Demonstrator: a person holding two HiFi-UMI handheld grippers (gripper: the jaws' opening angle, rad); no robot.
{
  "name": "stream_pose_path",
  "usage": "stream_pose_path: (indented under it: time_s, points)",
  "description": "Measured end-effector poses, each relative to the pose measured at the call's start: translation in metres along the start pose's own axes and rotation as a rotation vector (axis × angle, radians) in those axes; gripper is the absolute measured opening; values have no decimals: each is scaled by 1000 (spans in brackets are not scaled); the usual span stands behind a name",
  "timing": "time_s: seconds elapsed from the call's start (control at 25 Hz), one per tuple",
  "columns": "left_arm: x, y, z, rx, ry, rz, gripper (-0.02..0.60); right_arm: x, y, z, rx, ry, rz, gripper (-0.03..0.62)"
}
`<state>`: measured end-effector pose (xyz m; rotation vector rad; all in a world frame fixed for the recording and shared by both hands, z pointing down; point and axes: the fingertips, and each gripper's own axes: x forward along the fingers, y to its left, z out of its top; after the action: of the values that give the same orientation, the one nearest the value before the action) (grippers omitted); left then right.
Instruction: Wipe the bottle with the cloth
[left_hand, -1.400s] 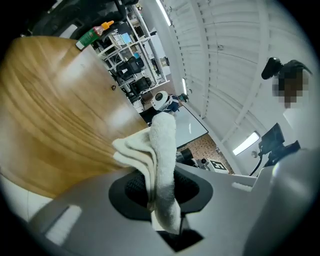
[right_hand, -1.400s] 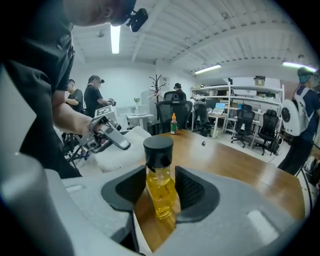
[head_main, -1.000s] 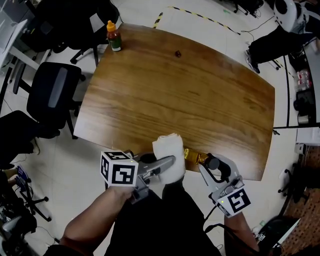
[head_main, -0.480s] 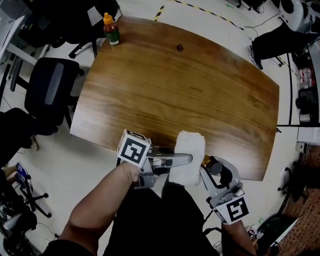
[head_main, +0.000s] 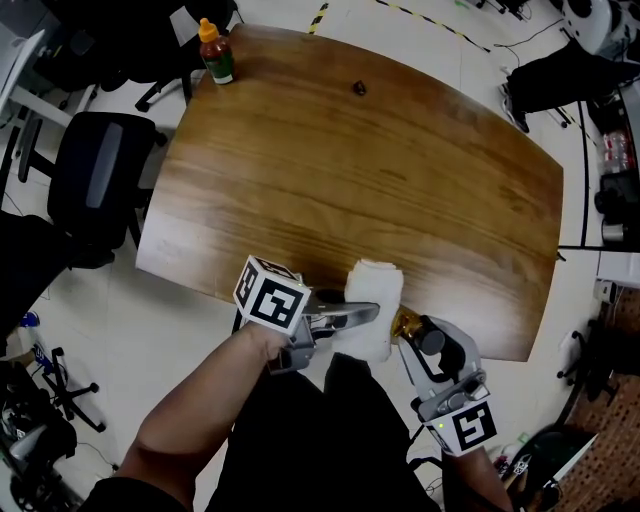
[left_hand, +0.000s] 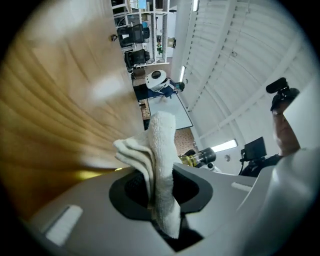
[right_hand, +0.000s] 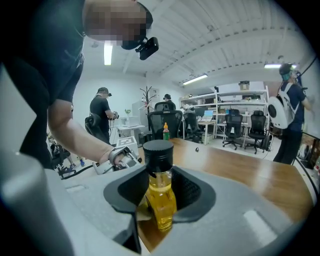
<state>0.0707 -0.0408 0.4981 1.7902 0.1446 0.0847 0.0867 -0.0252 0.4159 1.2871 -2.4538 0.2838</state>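
Right now my left gripper is clenched on the white folded cloth. In the left gripper view the cloth is pinched between both pads and stands up out of the jaws in thick terry folds.

My right gripper is grasping the bottle. In the right gripper view both pads press on the body of the bottle, which is clear with yellow liquid inside and has a black cap on top.

From the head view the two grippers meet over the near edge of the wooden table, just in front of my lap. The cloth sits right beside the bottle's amber neck and partly covers it from above. I cannot tell whether the two actually touch.

Well apart from this, a sauce bottle with an orange cap stands upright at the far left corner of the table. A small dark object lies near the far edge. A black office chair stands on the floor to the left of the table.
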Motion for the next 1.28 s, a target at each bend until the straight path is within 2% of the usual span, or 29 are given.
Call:
stream_pose_path:
  time_s: [0.12, 0.24, 0.44, 0.56, 0.68, 0.84, 0.92, 1.0, 1.12, 1.2, 1.28]
  points:
    - [0, 15, -1, 52, 15, 137, 101, 2, 2, 2, 34, -8, 0, 126]
    - [-1, 29, -2, 144, 53, 306, 101, 2, 2, 2, 33, -7, -1, 126]
    - [-3, 48, -6, 236, 120, 515, 101, 3, 3, 4, 50, -15, -3, 126]
    - [-4, 60, -11, 260, 159, 601, 100, 2, 3, 2, 27, -8, -5, 126]
    - [-3, 66, -13, 269, 180, 644, 100, 1, 2, 1, 17, -6, -8, 126]
    - [-2, 66, -11, 250, 166, 644, 101, -1, -2, -2, 23, 5, -14, 126]
    - [-9, 60, -9, 245, 121, 632, 101, -2, -3, -4, 16, 8, -13, 126]
    - [-16, 48, -11, 232, 61, 585, 101, -2, -3, -5, 21, 8, -8, 126]
    - [-22, 14, -26, 221, 25, 427, 101, -2, -5, -4, 23, 9, -8, 126]
    - [-21, -16, -51, 263, 91, 289, 101, -1, -5, -3, 25, 6, -9, 126]
    - [-16, -43, -82, 383, 204, 170, 101, -1, -5, -4, 29, 5, -9, 126]
